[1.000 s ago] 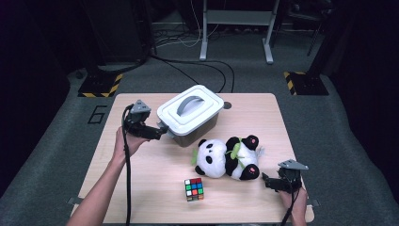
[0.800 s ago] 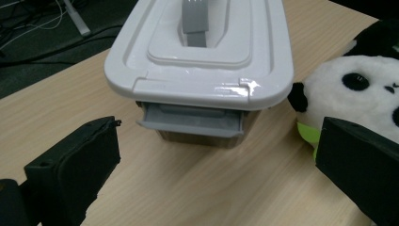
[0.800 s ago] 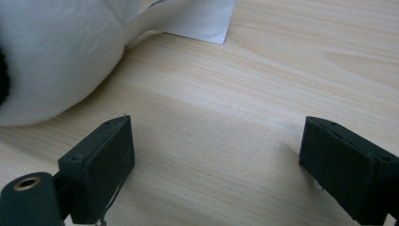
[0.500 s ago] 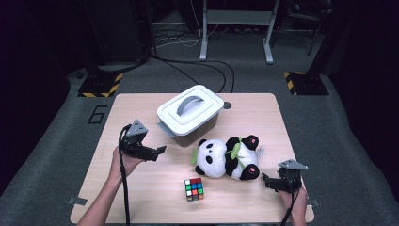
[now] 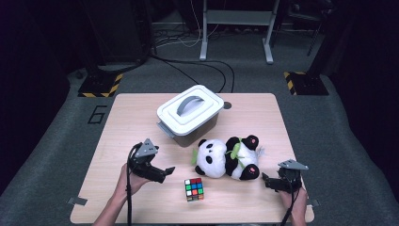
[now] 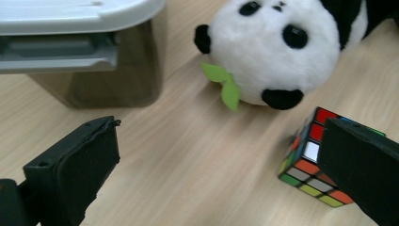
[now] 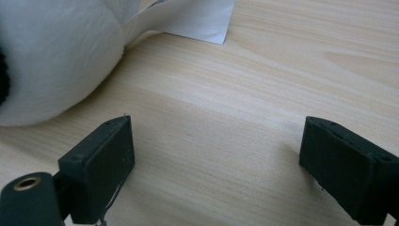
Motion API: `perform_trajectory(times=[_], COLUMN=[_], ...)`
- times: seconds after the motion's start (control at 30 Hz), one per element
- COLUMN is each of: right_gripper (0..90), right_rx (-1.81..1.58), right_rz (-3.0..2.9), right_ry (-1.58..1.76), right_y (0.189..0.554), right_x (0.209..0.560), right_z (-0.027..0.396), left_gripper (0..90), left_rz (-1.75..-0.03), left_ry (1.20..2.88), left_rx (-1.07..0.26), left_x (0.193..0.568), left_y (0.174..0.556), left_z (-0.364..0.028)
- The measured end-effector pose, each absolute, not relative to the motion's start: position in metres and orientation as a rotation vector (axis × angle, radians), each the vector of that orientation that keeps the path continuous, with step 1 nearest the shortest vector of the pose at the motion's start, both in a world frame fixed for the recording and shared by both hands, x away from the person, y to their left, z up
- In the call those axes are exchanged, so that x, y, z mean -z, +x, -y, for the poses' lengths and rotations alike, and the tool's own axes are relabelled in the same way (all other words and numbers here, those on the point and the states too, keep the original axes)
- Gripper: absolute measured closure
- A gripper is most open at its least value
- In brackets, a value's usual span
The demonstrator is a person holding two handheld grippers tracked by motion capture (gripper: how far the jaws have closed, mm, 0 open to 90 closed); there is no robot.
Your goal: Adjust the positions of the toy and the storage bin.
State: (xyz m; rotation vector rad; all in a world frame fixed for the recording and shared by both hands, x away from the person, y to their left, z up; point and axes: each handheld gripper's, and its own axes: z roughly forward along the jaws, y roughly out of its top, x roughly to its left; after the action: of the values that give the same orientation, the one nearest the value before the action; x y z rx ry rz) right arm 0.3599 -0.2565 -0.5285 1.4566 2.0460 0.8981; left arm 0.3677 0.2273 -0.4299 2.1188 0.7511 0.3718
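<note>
A plush panda [image 5: 228,157] lies on its side in the middle of the wooden table [image 5: 122,117]; its white head [image 6: 277,47] with a green leaf faces my left gripper. A colourful puzzle cube [image 5: 194,189] sits just in front of it, seen again as the cube [image 6: 308,157] partly behind my left gripper's right jaw. My left gripper [image 5: 165,172] is open low over the table, left of the cube, nothing between its jaws. My right gripper [image 5: 266,181] rests open near the front right edge, beside the panda's white body [image 7: 51,56] and its white tag [image 7: 197,19].
A grey storage box with a white lid and handle [image 5: 189,110] stands behind the panda; its latch side [image 6: 61,52] is close to my left gripper. A small dark hole [image 5: 227,105] marks the table beside the box. Cables and stand legs lie on the floor beyond.
My left gripper has drawn back from the box's left side toward the front of the table and sunk lower, now left of the cube. The right gripper has stayed put.
</note>
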Motion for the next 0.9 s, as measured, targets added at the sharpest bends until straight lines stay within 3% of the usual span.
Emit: perform_trajectory(times=[0.9], right_gripper=[9.9], right_rx=[-0.897], right_rz=[-2.046], right_ry=[1.458], right_y=[0.36], right_x=[0.528], right_z=[0.256], left_gripper=[0.0], left_rz=[-0.546], left_ry=[2.229], left_rx=[-0.209], left_x=[0.475], left_y=[0.336], left_z=[-0.158])
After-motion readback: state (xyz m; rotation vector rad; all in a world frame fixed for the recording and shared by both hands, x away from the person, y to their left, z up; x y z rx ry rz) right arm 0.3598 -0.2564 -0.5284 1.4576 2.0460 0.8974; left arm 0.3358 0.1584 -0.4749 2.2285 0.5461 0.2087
